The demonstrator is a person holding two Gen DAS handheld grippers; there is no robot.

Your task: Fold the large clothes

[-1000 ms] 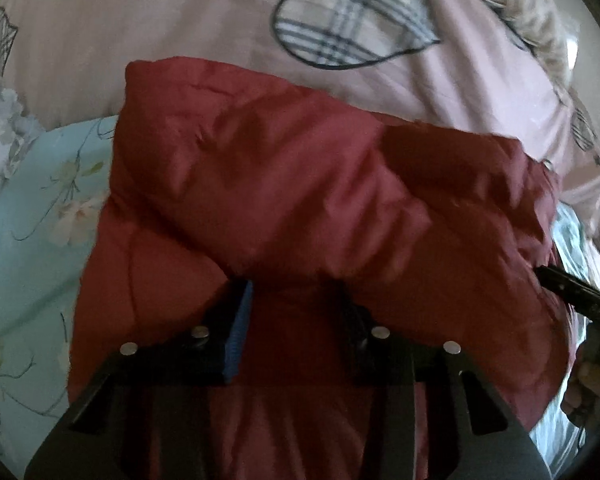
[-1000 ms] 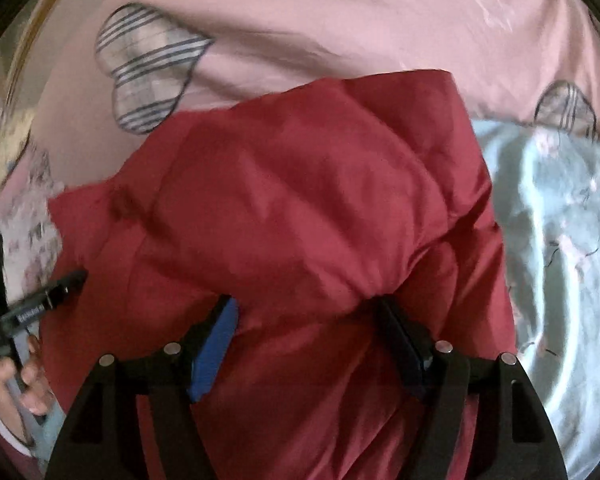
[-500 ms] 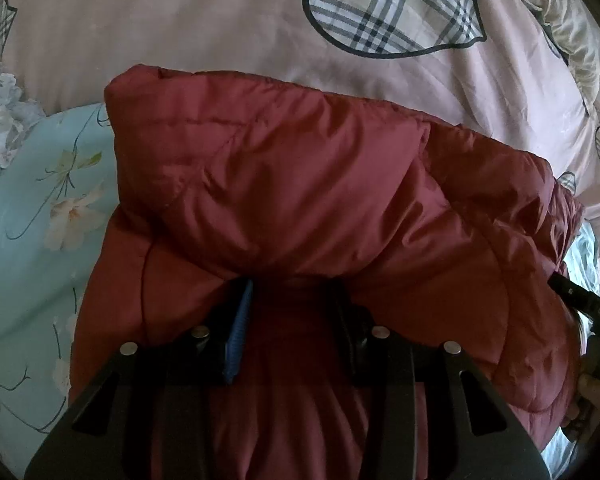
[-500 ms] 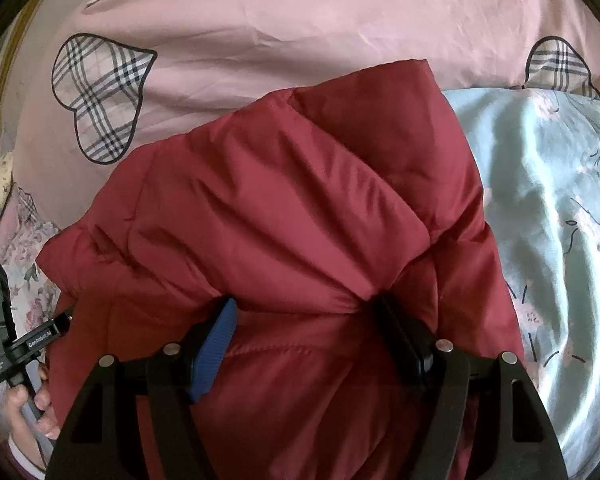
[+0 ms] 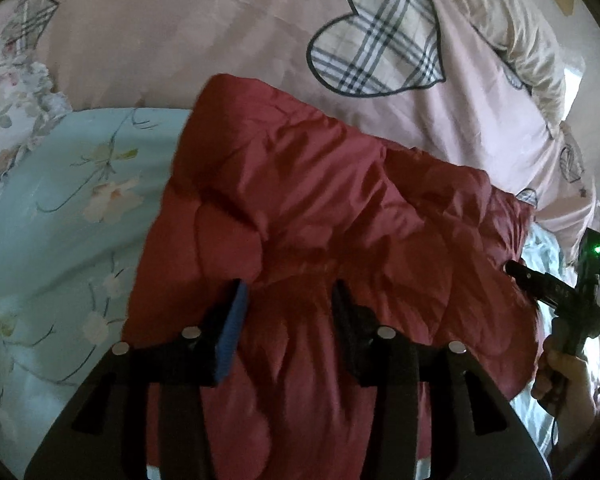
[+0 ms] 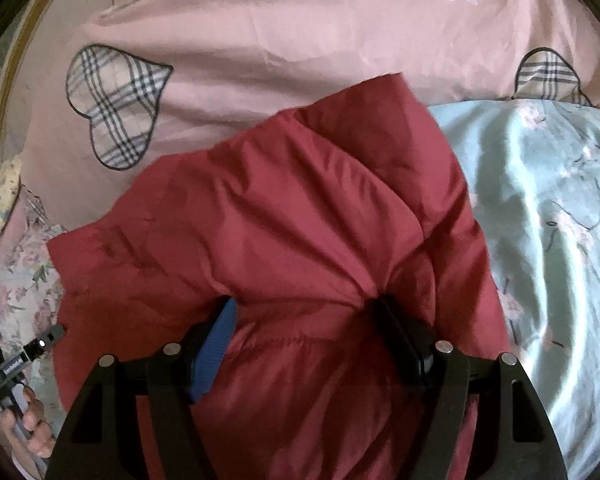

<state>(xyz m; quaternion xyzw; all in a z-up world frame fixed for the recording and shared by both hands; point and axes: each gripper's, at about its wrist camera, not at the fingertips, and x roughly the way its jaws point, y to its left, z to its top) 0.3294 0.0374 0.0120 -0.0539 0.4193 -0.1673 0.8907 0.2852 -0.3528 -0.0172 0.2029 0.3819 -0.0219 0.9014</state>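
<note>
Two layers of bedding lie under everything: a pink duvet (image 5: 220, 36) printed with plaid hearts (image 5: 376, 36) farther off, and a pale blue floral sheet (image 5: 60, 216) nearer the cameras. On them sits the red padded jacket (image 5: 340, 208), a puffy quilted heap that fills the middle of both views, its far edge lying over the seam between pink and blue.

Next in size are the grippers. In its own view the left gripper (image 5: 288, 300) has its jaws partly apart with a thick fold of the jacket bunched between them, the blue pad (image 5: 230, 336) pressing the cloth on one side and the black finger on the other. In its own view the right gripper (image 6: 306, 320) stands a little wider, likewise clamped on a swollen roll of the jacket, fabric bulging over both fingers.

Each gripper also shows at the edge of the other's view, held in a bare hand (image 5: 560, 376).
</note>
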